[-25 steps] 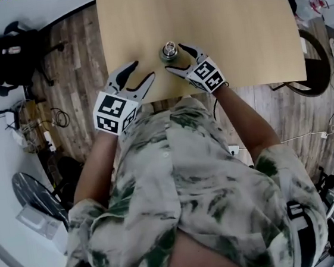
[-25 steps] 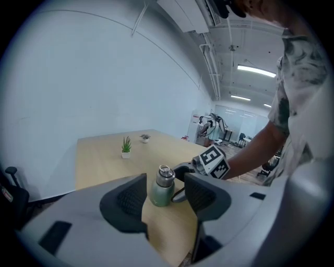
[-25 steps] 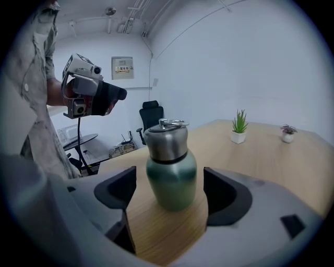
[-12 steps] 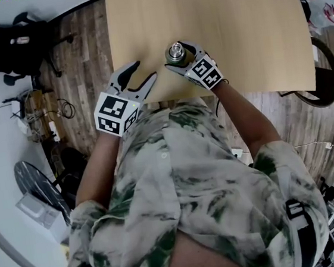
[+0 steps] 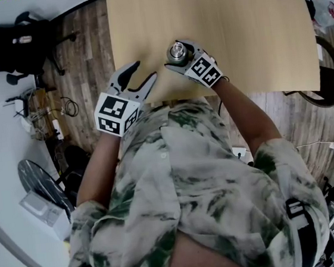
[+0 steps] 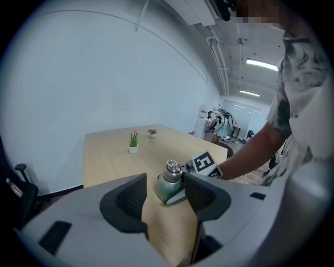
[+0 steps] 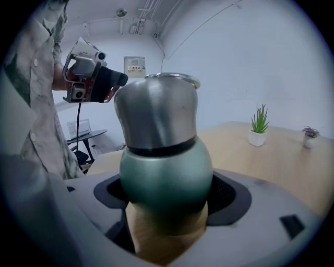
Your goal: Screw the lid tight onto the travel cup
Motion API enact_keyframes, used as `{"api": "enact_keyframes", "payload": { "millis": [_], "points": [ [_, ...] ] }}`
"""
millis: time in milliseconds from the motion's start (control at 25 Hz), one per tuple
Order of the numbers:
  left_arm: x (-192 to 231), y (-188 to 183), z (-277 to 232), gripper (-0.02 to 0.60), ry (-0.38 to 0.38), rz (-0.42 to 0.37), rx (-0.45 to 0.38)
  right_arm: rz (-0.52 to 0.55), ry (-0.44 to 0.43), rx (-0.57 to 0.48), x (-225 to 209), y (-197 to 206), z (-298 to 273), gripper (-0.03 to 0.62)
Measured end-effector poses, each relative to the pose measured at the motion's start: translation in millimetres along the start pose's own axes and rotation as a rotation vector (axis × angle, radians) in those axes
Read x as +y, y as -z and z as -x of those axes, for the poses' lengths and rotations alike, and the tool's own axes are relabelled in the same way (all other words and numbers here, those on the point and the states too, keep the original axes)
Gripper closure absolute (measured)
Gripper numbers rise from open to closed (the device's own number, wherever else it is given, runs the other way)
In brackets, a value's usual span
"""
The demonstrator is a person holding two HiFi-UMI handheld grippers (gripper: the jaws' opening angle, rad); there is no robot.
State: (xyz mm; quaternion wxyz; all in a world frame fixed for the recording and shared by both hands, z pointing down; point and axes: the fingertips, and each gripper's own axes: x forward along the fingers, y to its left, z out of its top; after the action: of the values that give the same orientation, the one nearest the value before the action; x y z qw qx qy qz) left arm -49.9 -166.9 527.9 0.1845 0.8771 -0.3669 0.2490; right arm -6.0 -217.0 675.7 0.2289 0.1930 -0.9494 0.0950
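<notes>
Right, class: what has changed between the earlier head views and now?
The right gripper moved in toward the travel cup, which now sits between its jaws; whether they press it is unclear. The left gripper stayed open and empty at the table edge, and the cup kept its place.

I count one wooden table (image 5: 245, 31). On it are one travel cup (image 7: 166, 177) with one lid (image 7: 156, 109). At the far end are two small pots: a green plant (image 7: 257, 126) and a darker plant (image 7: 309, 134). There are two grippers, the left gripper (image 5: 143, 70) and the right gripper (image 5: 176, 56). One black chair (image 5: 7, 49) is at the far left.
</notes>
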Motion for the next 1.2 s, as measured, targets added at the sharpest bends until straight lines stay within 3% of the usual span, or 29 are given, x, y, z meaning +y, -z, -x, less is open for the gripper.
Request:
{"api": "enact_keyframes", "payload": {
  "millis": [800,1200],
  "points": [
    [1,-7,8,0.362,0.004,-0.030,-0.006,0.008,0.044,0.060,-2,2,4,0.192],
    [-7,-26,20,0.362,0.024,-0.049,-0.069,-0.036,0.061,0.050,5,-43,34,0.194]
  ]
}}
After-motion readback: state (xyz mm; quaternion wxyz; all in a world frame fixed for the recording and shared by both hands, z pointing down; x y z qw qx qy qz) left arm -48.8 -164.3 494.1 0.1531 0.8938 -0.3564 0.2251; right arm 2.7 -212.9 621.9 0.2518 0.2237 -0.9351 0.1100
